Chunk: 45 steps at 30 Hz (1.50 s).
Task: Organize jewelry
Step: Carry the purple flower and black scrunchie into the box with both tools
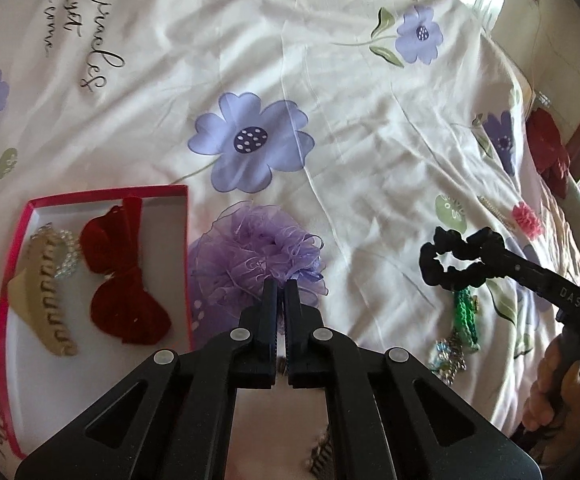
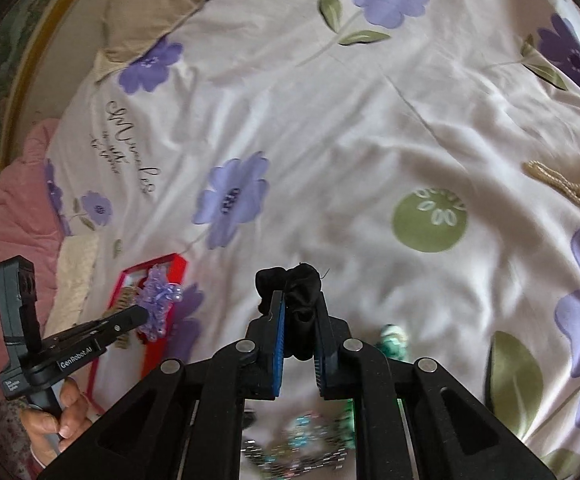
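Observation:
My left gripper [image 1: 281, 286] is shut on the edge of a purple organza scrunchie [image 1: 250, 256], just right of a red-rimmed box [image 1: 188, 240]. The box holds a red velvet bow [image 1: 124, 280], a beige claw clip [image 1: 44, 312] and a pearl bracelet [image 1: 68, 256]. My right gripper [image 2: 300, 300] is shut on a black scrunchie [image 2: 302, 284] and holds it above the bed. In the left wrist view the black scrunchie [image 1: 450, 260] hangs at the right gripper's tip. From the right wrist view the left gripper [image 2: 142, 316] with the purple scrunchie [image 2: 158, 300] is over the box [image 2: 176, 268].
A green braided band [image 1: 464, 316] and a beaded chain [image 1: 448, 356] lie on the flowered bedsheet [image 1: 330, 80] below the black scrunchie. A pink scrunchie [image 1: 526, 220] and a cream bead strand [image 2: 562, 186] lie further right. A red cloth [image 1: 548, 148] sits at the bed's edge.

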Each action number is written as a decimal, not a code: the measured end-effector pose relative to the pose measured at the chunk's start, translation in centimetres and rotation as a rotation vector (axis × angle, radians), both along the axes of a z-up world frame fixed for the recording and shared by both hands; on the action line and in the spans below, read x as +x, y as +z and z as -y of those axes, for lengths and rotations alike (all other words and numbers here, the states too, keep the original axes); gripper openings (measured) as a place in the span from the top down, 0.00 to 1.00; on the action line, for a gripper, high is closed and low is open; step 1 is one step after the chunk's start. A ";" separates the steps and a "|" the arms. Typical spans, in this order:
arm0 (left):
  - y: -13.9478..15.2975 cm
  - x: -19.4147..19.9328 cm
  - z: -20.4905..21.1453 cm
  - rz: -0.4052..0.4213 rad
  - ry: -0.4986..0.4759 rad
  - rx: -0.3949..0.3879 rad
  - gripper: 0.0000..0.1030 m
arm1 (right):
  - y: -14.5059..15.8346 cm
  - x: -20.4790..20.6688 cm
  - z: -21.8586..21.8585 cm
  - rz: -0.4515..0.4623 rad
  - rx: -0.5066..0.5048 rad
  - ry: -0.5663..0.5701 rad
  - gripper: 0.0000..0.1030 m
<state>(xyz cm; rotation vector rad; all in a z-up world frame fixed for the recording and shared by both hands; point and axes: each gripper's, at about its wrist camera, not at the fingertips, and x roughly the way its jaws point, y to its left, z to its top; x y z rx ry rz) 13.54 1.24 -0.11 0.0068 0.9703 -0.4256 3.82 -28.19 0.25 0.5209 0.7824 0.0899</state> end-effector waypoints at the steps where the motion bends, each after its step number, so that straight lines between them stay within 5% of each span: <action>1: 0.1 -0.2 -0.3 0.004 0.004 0.001 0.98 | 0.3 0.0 -0.4 0.006 0.003 0.007 0.89; 26: 0.5 -4.7 -12.0 -0.001 0.214 -0.070 0.98 | 2.3 1.1 -13.3 0.041 0.040 0.262 0.89; 45: -2.0 -5.4 -18.9 -0.038 0.345 -0.065 0.98 | 0.1 3.5 -21.8 -0.007 0.050 0.404 0.89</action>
